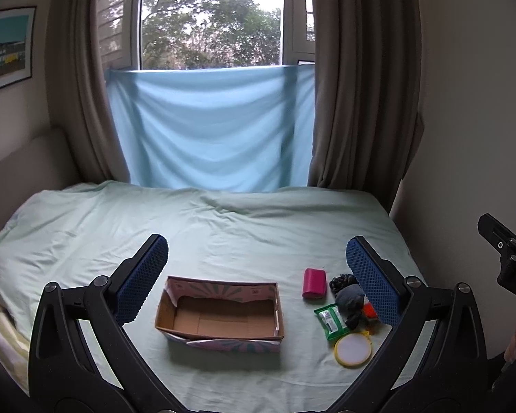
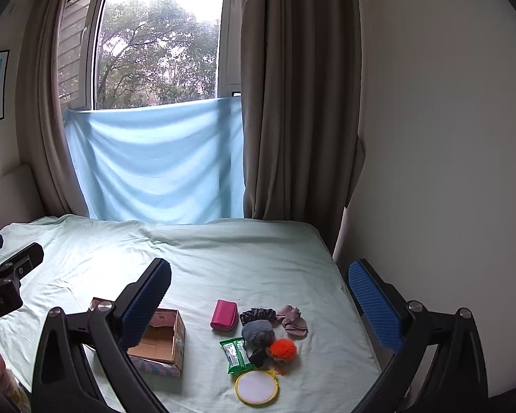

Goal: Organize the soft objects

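Observation:
An empty open cardboard box sits on the bed; it also shows in the right wrist view. To its right lies a cluster: a pink pouch, a black scrunchie, a pink fabric piece, a grey pompom, an orange pompom, a green tissue packet and a round yellow-rimmed mirror. My left gripper is open and empty above the box. My right gripper is open and empty above the cluster.
The bed has a pale green sheet. A light blue cloth hangs over the window between brown curtains. A wall runs along the bed's right edge. A headboard stands at the left.

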